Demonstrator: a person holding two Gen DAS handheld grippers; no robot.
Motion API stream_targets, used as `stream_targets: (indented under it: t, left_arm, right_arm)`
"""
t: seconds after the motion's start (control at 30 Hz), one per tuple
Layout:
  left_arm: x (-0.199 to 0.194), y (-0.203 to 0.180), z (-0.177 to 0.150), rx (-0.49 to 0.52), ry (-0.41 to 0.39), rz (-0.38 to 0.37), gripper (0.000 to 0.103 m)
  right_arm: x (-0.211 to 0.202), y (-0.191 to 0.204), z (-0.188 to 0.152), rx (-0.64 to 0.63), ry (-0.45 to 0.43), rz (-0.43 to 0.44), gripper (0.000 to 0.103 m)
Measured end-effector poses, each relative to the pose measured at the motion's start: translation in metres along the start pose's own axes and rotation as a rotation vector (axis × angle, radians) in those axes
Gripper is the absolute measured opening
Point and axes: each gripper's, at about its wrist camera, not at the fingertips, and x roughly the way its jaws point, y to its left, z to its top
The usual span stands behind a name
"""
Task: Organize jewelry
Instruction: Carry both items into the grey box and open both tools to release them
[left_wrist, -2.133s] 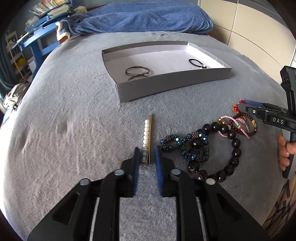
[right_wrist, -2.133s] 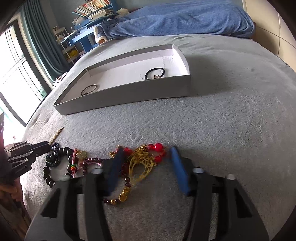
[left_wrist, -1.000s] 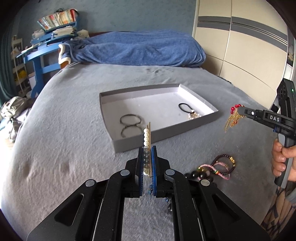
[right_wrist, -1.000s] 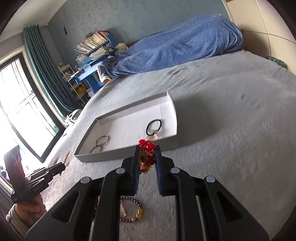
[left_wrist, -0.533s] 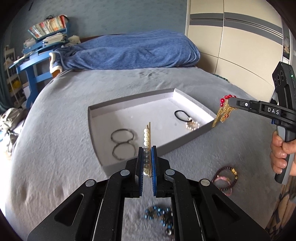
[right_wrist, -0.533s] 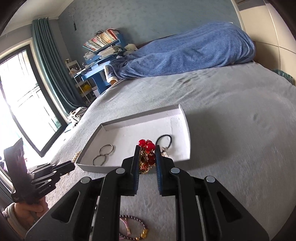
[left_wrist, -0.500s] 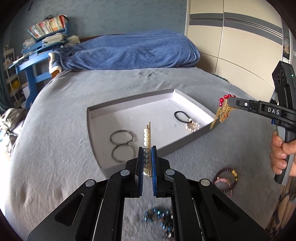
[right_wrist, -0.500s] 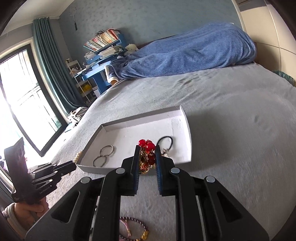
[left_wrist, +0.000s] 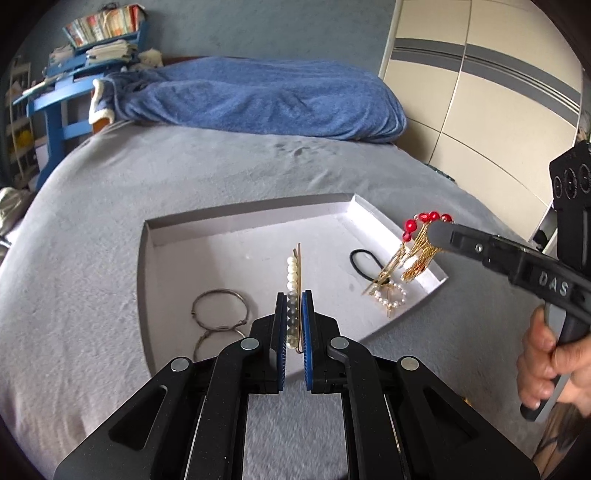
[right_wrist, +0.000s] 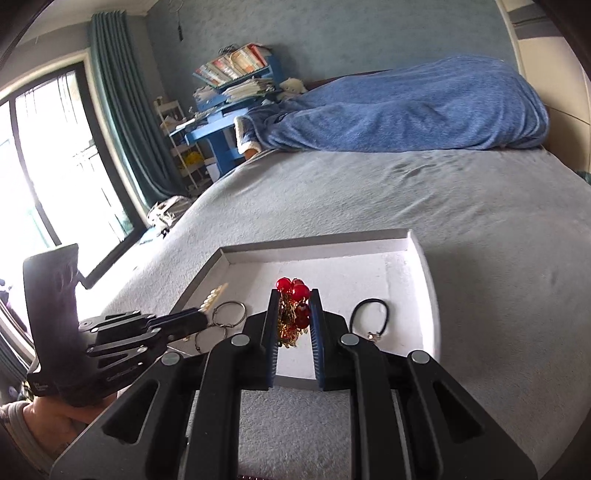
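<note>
My left gripper is shut on a pearl hair clip and holds it above the near part of the grey tray. My right gripper is shut on a gold and red bead necklace over the tray. In the left wrist view that necklace hangs from the right gripper above the tray's right corner. A black hair tie with a pearl charm and two metal rings lie in the tray.
The tray sits on a grey bedspread. A blue blanket lies at the bed's far end. A blue desk with books and a window stand to the left, a wardrobe to the right.
Both grippers have moved forward over the tray with their jewelry. The loose bracelets on the bedspread have dropped out of view.
</note>
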Motion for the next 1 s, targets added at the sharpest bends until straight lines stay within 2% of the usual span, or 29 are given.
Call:
stream_targets:
  t: [0.43,0.67,0.83,0.9,0.93,1.0]
  left_arm:
    - [0.045,-0.003,-0.008,0.001,0.131,0.004,0.008]
    - [0.047,-0.001,-0.009,-0.01,0.144,-0.019,0.009]
    - [0.045,-0.005,-0.009,0.02,0.133,0.017,0.022]
    - [0.044,-0.006,-0.009,0.02,0.127,0.016,0.03]
    - [0.042,-0.006,-0.009,0.023,0.122,0.019,0.035]
    - [0.04,-0.007,-0.009,0.027,0.111,0.018,0.05]
  right_arm:
    - [0.061,0.009,-0.016,-0.074,0.141,-0.017,0.015]
    - [0.081,0.008,-0.027,-0.101,0.205,-0.048,0.015]
    - [0.083,0.006,-0.031,-0.094,0.22,-0.061,0.015]
    - [0.083,0.003,-0.03,-0.084,0.22,-0.065,0.018]
    - [0.082,0.002,-0.03,-0.078,0.218,-0.067,0.021]
    - [0.08,0.0,-0.03,-0.07,0.212,-0.066,0.031]
